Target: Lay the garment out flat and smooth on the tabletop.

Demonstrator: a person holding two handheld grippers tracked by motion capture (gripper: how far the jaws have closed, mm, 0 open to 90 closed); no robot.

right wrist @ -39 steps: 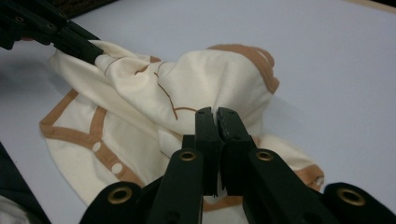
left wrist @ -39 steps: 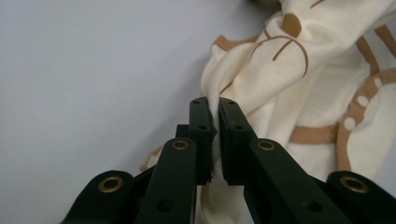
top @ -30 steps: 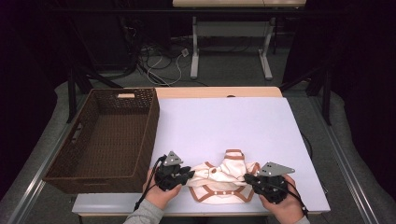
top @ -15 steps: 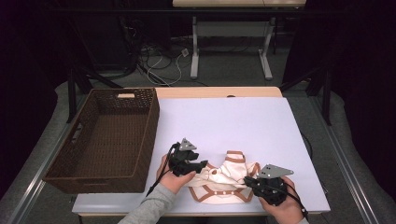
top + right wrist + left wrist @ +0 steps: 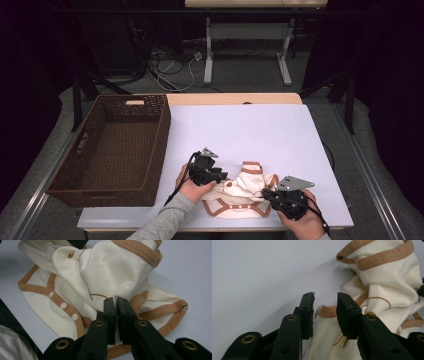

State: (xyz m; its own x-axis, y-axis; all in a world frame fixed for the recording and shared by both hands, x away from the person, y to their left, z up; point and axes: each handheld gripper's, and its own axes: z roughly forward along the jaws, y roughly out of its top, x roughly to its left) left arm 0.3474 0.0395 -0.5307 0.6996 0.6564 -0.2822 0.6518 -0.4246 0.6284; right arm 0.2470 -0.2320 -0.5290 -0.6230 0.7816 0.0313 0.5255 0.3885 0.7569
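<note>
Two grippers work at the table's near edge, where we see the cream garment [image 5: 243, 192] lying crumpled on the white table [image 5: 250, 130]. Our left gripper [image 5: 325, 305] hovers over its brown-trimmed edge, jaws spread. The right gripper [image 5: 115, 302] angles in low, jaws pinching a fold of the cloth.

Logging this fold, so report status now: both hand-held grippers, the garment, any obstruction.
Left hand-held gripper open, jaws astride the garment hem. Right hand-held gripper shut on garment, near edge. Wicker basket off to the left, nothing blocking.
</note>
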